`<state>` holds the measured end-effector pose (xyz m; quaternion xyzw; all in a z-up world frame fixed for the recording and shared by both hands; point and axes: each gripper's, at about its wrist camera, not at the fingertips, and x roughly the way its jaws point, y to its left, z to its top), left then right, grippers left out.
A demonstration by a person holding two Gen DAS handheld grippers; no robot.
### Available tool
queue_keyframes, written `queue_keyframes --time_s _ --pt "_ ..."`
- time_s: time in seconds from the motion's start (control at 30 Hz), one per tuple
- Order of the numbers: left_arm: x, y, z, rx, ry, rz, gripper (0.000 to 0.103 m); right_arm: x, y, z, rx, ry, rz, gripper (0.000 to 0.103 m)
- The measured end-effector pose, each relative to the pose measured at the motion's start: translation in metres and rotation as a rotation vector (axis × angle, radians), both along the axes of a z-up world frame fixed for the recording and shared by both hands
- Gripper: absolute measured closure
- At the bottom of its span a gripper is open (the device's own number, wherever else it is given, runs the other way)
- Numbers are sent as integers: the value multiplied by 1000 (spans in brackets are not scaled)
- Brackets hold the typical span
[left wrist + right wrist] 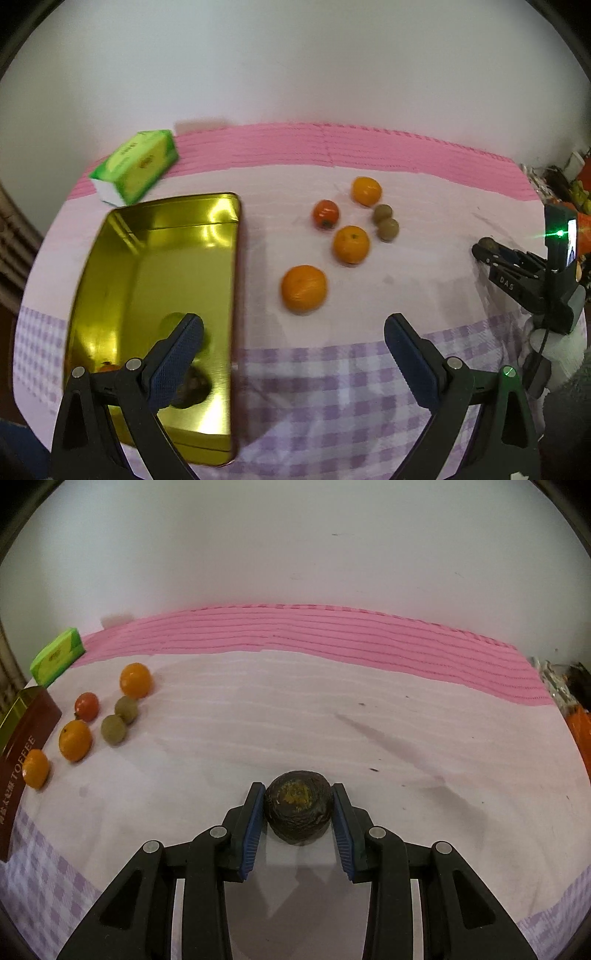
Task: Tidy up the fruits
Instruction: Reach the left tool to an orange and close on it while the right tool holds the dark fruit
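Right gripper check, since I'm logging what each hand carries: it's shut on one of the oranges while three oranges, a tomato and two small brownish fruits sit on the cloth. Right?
Not quite. The right gripper is shut on a dark, rough-skinned fruit, not an orange, as the right wrist view shows. The three oranges, the tomato and the two small brownish fruits do lie on the cloth.

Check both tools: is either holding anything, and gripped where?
Right tool grips a dark round fruit by its two opposite sides. Left tool is open and holds nothing.
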<state>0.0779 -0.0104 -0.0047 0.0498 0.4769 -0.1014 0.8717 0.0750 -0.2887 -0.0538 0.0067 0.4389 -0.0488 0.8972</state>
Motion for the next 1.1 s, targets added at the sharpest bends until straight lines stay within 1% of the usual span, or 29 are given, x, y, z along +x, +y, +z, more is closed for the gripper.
queue_keyframes --time_s 0.17,0.27,0.33,0.37,0.4,0.43,0.5,0.57,0.6,0.63,0.8,1.0,1.03,1.07,1.1 --pt "15 -8 -13 -12 57 4 6 0 0 0 -5 0 2 66" --pt "27 -8 -23 -45 114 23 8 -3 -4 0 6 -2 2 66" --pt "32 -9 -27 -64 136 34 16 -5 -4 0 5 -2 2 66" --pt "35 -10 -29 -68 145 39 18 -6 -5 0 5 -2 2 66" --pt "37 -11 -31 -66 151 43 22 -7 -6 0 7 -3 2 66" --pt "40 -12 -34 -61 158 46 24 -7 -6 0 8 -3 2 66" --pt "43 -13 -36 -51 167 49 33 -7 -6 0 10 -3 2 66" --pt "47 -14 -39 -41 174 53 34 -7 -6 0 10 -3 2 66" --pt "49 -15 -40 -35 174 55 36 -7 -6 0 10 -3 2 65" --pt "51 -16 -40 -24 172 55 40 -7 -6 0 10 -3 2 65" --pt "57 -19 -43 4 166 48 42 -6 -6 0 10 -3 2 65" --pt "63 -24 -51 20 180 36 48 -7 -6 0 11 -3 1 65" --pt "64 -25 -53 26 180 36 50 -7 -6 0 11 -3 1 65" --pt "64 -26 -54 33 178 34 57 -7 -6 1 12 -3 1 65" --pt "65 -27 -55 43 174 34 59 -7 -6 1 12 -3 1 65"
